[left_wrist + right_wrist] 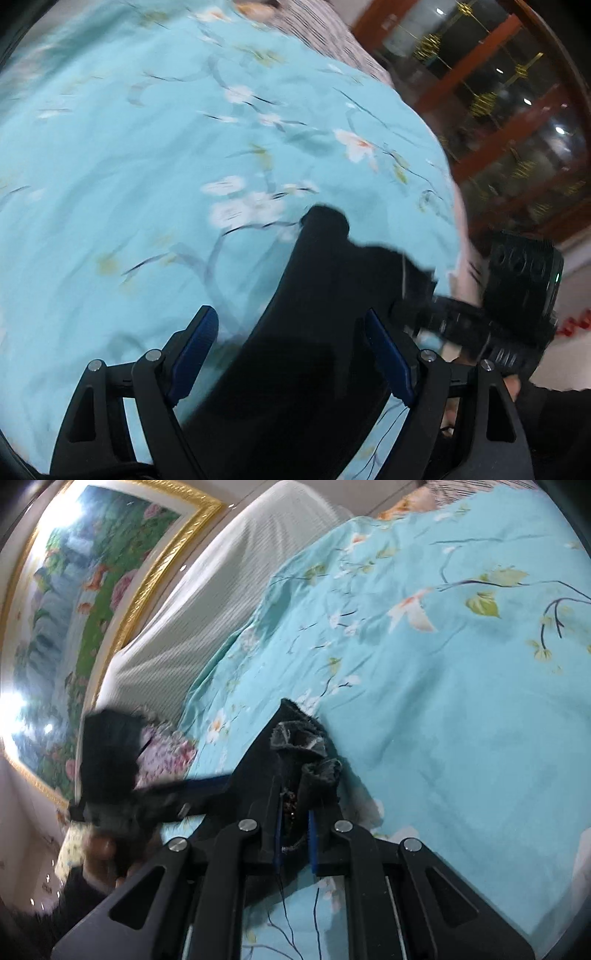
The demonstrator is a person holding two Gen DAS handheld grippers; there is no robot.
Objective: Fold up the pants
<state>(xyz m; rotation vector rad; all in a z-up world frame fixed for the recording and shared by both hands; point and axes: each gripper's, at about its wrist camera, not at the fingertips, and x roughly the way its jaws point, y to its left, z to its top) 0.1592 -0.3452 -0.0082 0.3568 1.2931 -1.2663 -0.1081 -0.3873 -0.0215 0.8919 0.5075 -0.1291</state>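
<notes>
The black pants (pixel 317 332) lie on a light blue flowered bedsheet (pixel 129 166). In the left wrist view my left gripper (pixel 291 332) is open, its blue pads on either side of the black cloth without pinching it. My right gripper (pixel 295 834) is shut on a bunched edge of the pants (pixel 306 753), holding it just above the sheet (pixel 461 720). The right gripper also shows at the right of the left wrist view (pixel 424 310), gripping the cloth's far edge. The left gripper shows blurred at the left of the right wrist view (pixel 207 790).
A white ribbed cover (pixel 207 620) lies along the bed's edge. A gold-framed flower painting (pixel 74 590) hangs behind it. A dark wood and glass cabinet (pixel 498 110) stands beyond the bed. A striped cloth (pixel 314 33) lies at the far end.
</notes>
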